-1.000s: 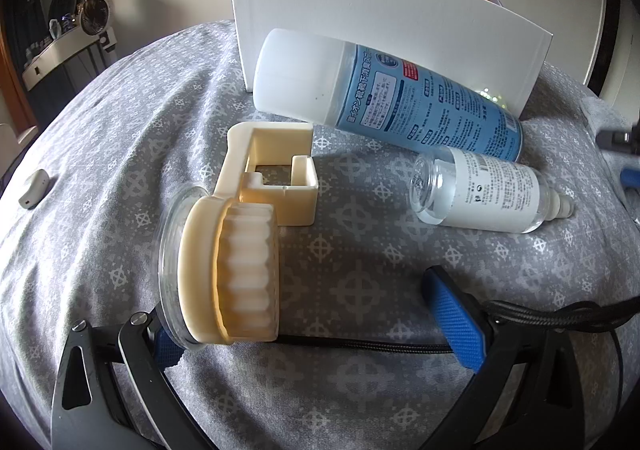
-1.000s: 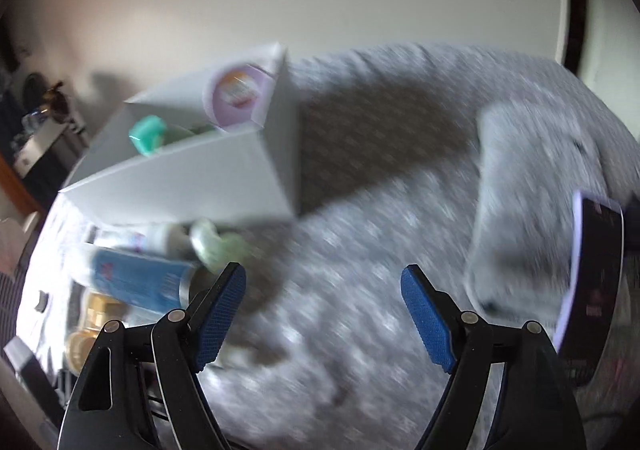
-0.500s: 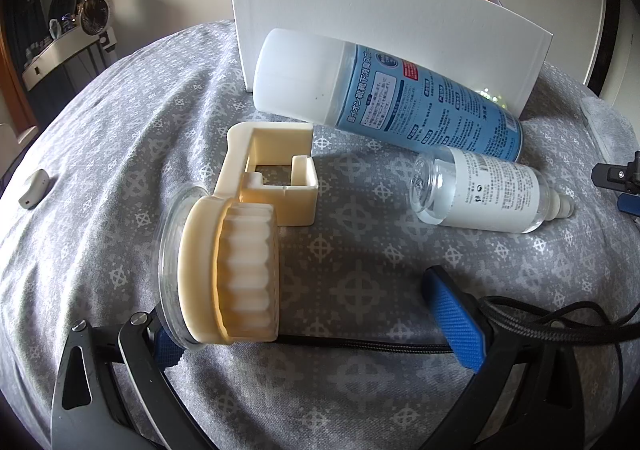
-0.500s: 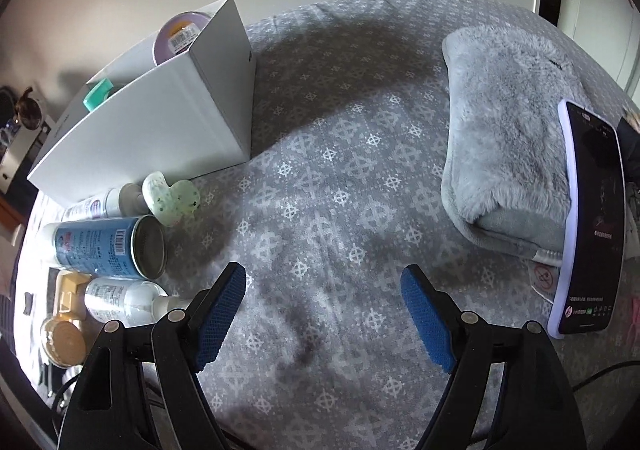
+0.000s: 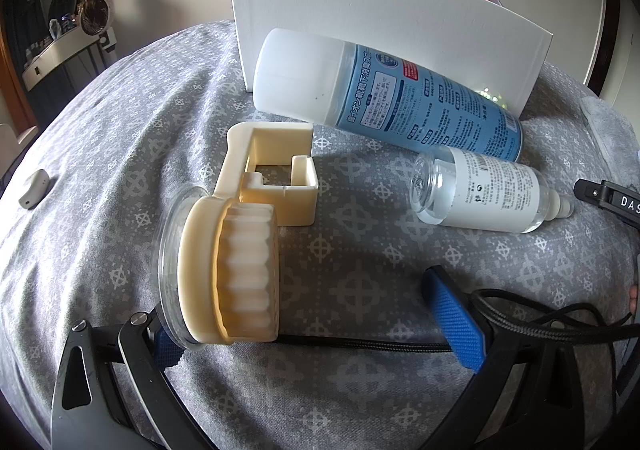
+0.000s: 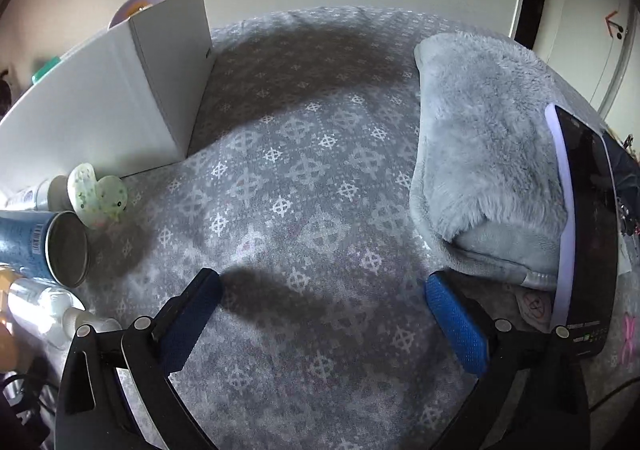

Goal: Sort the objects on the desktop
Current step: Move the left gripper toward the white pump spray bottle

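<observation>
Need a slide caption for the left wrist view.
Open left gripper faces cream brush, blue spray can, clear bottle, white box.

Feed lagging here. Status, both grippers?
Left gripper open, cream brush by its left finger. Right gripper open, empty. Spray can, small bottle outside white box.

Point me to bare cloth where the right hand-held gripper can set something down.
Widest bare patch: the gray cloth between the white box and the fluffy towel, reaching down to the right hand-held gripper. Crowded: left of it, along the box front, lie the spray can, clear bottle and green clip. The phone borders the towel's right.
</observation>
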A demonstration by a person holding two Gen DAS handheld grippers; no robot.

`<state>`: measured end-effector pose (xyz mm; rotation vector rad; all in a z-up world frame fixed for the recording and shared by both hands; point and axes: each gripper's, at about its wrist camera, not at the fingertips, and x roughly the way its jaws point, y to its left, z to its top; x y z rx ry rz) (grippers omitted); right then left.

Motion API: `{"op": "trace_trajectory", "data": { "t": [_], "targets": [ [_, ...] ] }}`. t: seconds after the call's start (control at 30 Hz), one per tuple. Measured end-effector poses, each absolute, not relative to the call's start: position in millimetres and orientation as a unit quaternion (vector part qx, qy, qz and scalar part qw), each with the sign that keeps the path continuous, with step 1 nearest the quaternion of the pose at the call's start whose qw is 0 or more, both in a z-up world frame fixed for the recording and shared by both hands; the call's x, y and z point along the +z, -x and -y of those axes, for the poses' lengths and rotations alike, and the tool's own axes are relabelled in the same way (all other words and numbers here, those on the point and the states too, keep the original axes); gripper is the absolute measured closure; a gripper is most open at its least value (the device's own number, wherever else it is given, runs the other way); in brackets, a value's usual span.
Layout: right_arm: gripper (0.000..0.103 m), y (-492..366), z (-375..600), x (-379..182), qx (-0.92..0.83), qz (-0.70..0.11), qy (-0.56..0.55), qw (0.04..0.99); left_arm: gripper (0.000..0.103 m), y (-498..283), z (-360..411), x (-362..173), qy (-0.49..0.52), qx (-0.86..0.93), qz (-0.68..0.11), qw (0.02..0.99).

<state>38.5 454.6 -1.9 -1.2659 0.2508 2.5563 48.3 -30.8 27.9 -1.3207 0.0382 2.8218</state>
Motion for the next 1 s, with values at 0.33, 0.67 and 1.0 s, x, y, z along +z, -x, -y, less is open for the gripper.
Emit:
{"op": "trace_trajectory", "data": {
  "t": [0.33,0.67,1.0],
  "targets": [
    [0.0,-37,-452,-3,0.884,-0.081,0.439,0.141,0.0,-48,31,28,0.424,0.906,-0.012,0.013],
    [0.0,-37,-453,-3,0.884,-0.081,0.439,0.141,0.0,-36,25,13,0.425,0.905,-0.013,0.027],
    [0.0,-36,-452,-3,0.884,-0.081,0.439,0.141,0.0,-21,-22,7,0.43,0.902,-0.018,0.02]
  ]
}}
